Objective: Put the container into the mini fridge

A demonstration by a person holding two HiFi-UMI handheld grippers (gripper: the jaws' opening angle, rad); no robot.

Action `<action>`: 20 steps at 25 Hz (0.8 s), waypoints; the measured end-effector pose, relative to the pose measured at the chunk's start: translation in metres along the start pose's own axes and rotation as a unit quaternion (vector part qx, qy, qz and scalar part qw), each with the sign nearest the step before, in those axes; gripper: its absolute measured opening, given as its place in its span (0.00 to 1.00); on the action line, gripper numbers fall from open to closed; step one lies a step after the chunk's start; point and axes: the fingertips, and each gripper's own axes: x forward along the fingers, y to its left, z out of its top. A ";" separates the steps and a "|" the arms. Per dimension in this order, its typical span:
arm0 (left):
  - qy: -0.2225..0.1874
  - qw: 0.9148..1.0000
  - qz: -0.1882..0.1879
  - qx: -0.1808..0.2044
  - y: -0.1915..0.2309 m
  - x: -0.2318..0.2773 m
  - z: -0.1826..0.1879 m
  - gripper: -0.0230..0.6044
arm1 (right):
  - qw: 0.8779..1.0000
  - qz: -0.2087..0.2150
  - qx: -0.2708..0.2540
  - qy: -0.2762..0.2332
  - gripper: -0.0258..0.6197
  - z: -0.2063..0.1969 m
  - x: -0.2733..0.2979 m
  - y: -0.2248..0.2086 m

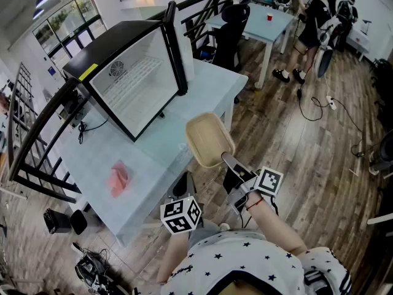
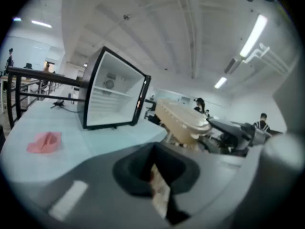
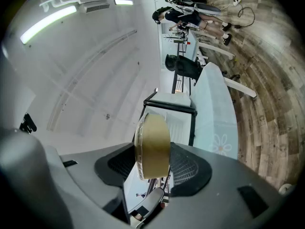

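A beige lidded container (image 1: 210,141) hangs in the air over the table's near corner, in front of the mini fridge (image 1: 132,82). My right gripper (image 1: 236,168) is shut on its near rim; in the right gripper view the container (image 3: 153,147) stands on edge between the two dark pads. The black fridge, white inside, sits on the pale blue table (image 1: 153,146) with its door (image 1: 176,48) swung open. My left gripper (image 1: 183,188) is low by the table edge, jaws together and empty (image 2: 155,173). From it the container (image 2: 183,118) and the fridge (image 2: 114,97) show ahead.
A pink cloth (image 1: 119,176) lies on the table's left part. A black railing (image 1: 37,134) runs behind the table. An office chair (image 1: 230,32), a second table (image 1: 258,17) and standing people (image 1: 313,23) are farther off. Cables (image 1: 319,106) trail on the wooden floor.
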 end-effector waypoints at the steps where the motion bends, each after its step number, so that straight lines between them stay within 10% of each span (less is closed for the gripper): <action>1: -0.001 1.000 -0.002 -0.003 -0.002 -0.002 0.000 0.05 | 1.000 0.000 0.000 0.001 0.39 -0.001 -0.002 0.002; 20: -0.012 1.000 0.002 -0.015 0.005 -0.031 -0.002 0.05 | 1.000 0.007 0.016 0.007 0.39 -0.021 -0.013 0.014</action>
